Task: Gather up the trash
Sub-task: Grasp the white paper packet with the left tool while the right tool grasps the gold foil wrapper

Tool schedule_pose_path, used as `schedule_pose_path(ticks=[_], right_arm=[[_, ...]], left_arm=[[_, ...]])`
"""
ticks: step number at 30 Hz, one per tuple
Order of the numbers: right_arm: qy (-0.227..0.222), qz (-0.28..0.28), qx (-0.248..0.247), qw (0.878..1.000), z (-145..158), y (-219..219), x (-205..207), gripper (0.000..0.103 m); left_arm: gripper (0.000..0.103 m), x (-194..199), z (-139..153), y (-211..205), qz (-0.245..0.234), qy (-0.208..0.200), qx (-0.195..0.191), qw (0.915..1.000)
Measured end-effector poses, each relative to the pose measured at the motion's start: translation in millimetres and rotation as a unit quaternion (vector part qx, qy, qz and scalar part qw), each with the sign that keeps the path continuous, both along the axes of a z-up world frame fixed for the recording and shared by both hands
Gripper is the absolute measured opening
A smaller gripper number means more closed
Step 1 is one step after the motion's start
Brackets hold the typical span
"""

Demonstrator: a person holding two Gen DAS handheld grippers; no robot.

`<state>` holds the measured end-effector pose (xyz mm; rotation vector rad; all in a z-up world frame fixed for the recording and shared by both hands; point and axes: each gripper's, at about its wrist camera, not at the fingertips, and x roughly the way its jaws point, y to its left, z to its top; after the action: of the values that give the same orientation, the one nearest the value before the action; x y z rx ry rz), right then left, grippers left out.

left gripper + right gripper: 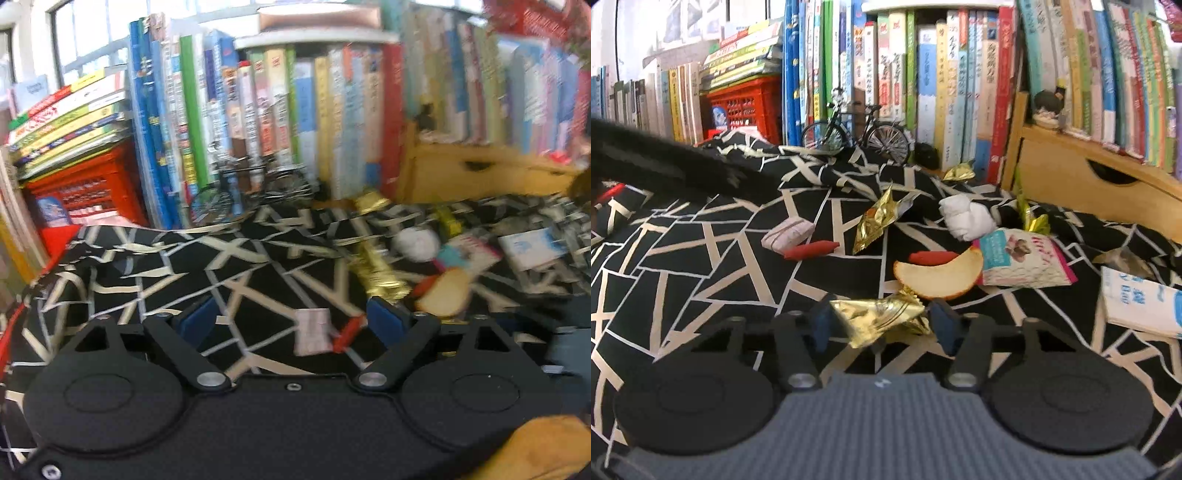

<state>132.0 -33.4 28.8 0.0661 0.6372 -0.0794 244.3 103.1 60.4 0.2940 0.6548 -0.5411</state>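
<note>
my right tongs (879, 325) grip a gold foil wrapper (882, 319); my left tongs (291, 321) gape empty. most trash still litters the patterned desk (701, 258).

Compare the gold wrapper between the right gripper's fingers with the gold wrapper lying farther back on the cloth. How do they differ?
The near gold wrapper sits between the right gripper's blue pads; the far gold wrapper lies free on the patterned cloth. The near one spreads sideways, while the far one runs slantwise, one pointed end raised. The far one shows an orange patch; the near one does not. Both are crumpled shiny foil.
</note>
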Motion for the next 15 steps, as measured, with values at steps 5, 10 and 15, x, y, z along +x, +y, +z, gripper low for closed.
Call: schedule_pose_path(ticks=[5, 10, 15], right_arm=[[-0.018, -0.012, 0.022, 1.000, 12.4, 3.8, -27.7, 0.047], [-0.014, -0.031, 0.028, 0.999, 22.5, 5.8, -50.0, 0.045], [-0.010, -0.051, 0.057, 0.997, 28.7, 1.2, -69.4, 0.045]], left_arm=[[0.067, 18.7, -27.0, -13.3, 0.025, -0.005, 0.024, 0.9994], [0.056, 30.6, -49.3, -25.4, 0.010, 0.047, 0.018, 0.9987], [0.027, 30.1, -57.5, -32.2, 0.019, 0.034, 0.028, 0.9988]])
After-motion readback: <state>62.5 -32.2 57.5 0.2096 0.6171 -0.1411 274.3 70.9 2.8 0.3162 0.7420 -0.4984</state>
